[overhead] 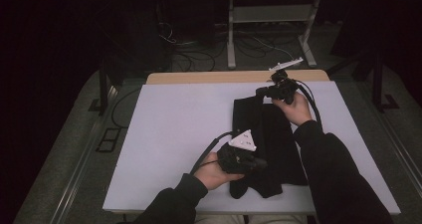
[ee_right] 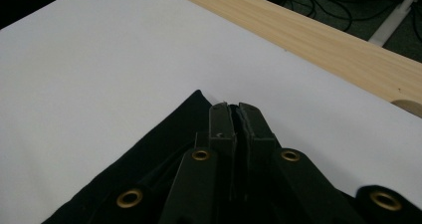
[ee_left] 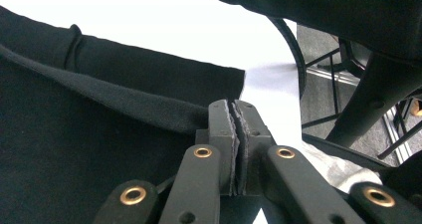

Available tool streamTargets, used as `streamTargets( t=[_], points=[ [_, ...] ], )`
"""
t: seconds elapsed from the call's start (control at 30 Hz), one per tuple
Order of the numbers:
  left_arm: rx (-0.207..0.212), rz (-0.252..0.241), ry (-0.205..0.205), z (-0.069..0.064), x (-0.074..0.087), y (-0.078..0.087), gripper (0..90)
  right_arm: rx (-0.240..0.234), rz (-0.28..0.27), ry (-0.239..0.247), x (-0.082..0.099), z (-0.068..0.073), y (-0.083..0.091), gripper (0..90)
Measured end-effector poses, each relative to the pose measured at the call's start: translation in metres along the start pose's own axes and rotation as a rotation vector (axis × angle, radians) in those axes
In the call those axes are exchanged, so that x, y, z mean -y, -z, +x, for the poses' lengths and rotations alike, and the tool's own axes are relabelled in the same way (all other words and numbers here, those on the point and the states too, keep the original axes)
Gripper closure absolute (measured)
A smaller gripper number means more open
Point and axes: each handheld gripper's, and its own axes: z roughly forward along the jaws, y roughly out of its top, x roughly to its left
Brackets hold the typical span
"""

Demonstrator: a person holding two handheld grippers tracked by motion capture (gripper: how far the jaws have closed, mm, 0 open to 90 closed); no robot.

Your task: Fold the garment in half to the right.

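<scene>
High view, risk: the black garment [overhead: 266,149] lies at about 4 o'clock on the white bench [overhead: 169,134], held at two ends; my guess is that a pull by one hand without the other would drag the whole cloth across the sheet instead of folding it, or spoil the fold already laid.
High view, left gripper [overhead: 256,163]: at 6 o'clock of the cloth, on its near hem; fingers hidden by its body.
High view, right gripper [overhead: 261,91]: at 12 o'clock of the cloth, on the far corner.
Left gripper view, risk: the bite looks shallow, so the layer could slip free if lifted fast.
Left gripper view, fingers [ee_left: 221,129]: pressed together, clamped on a folded edge of the garment [ee_left: 99,134].
Right gripper view, risk: the garment [ee_right: 164,149] corner pinched is thin; tension toward the wooden strip [ee_right: 318,45] at 1 o'clock might pull it out.
Right gripper view, fingers [ee_right: 221,129]: together, clamped on the cloth corner.
</scene>
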Motion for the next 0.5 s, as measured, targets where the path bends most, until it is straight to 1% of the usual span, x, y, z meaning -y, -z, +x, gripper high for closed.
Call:
streamTargets(
  t=[0.07, 0.1, 0.13, 0.3, 0.5],
  points=[
    [0.004, -0.006, 0.004, 0.0, -0.002, -0.003, 85.8, 0.005, 0.0, -0.009, 0.003, -0.004, 0.001, 84.4],
    [0.006, -0.003, -0.002, 0.001, -0.003, -0.004, 85.8, 0.006, 0.003, -0.014, 0.004, -0.005, 0.001, 84.4],
    [0.006, -0.01, 0.005, 0.0, -0.003, -0.006, 85.8, 0.008, 0.004, -0.016, 0.005, -0.007, 0.002, 84.4],
    [0.016, -0.01, 0.0, 0.002, -0.008, -0.012, 85.8, 0.017, 0.004, -0.026, 0.009, -0.013, 0.005, 84.4],
    [0.027, -0.021, 0.005, 0.003, -0.012, -0.018, 85.8, 0.027, 0.005, -0.044, 0.013, -0.02, 0.008, 84.4]
  ],
)
